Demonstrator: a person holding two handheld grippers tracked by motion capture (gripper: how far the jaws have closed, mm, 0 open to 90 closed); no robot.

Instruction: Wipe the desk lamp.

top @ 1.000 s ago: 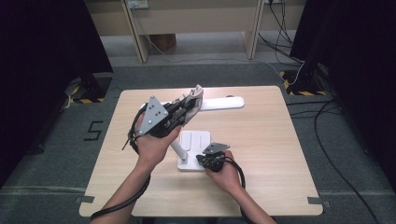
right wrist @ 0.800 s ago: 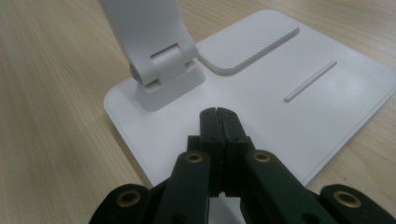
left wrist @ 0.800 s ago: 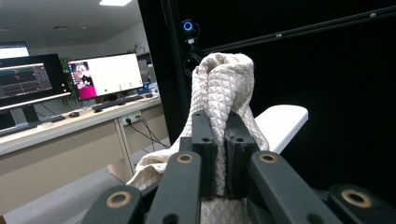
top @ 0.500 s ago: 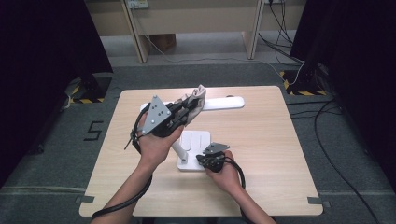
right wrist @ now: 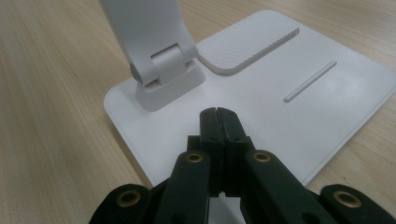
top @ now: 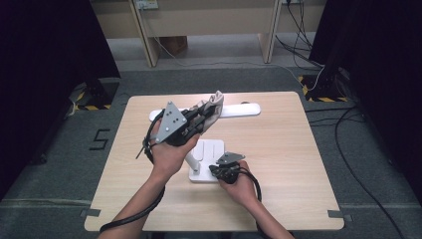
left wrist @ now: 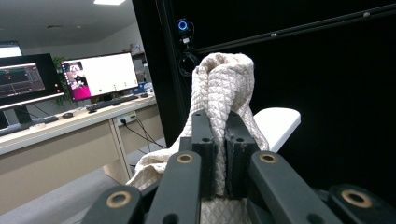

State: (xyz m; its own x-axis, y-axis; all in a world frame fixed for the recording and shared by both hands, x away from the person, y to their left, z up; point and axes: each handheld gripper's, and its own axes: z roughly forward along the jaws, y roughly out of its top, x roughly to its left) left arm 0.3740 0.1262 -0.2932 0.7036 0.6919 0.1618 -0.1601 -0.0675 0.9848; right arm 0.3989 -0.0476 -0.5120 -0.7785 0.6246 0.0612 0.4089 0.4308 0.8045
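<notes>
Since a second ago the left gripper (top: pixel 203 121) has carried its cloth (top: pixel 213 105) a little up and toward the far end of the lamp head, while the right hand has barely shifted. The cloth — a cream quilted rag — is bunched and clamped between the left jaws, held in the air against or just above the lamp head (top: pixel 238 109), the long white bar over the far half of the table (top: pixel 298 149); whether it touches the bar cannot be told. The right gripper (right wrist: pixel 217 122) has its jaws pressed together on nothing and rests its tips on the lamp base (right wrist: pixel 299 88), just short of the hinge (right wrist: pixel 163 70). The likely risk is the lamp tipping or sliding if the cloth pushes hard on the raised head, since only those closed tips pin the base — or the arm folding at its hinge.
</notes>
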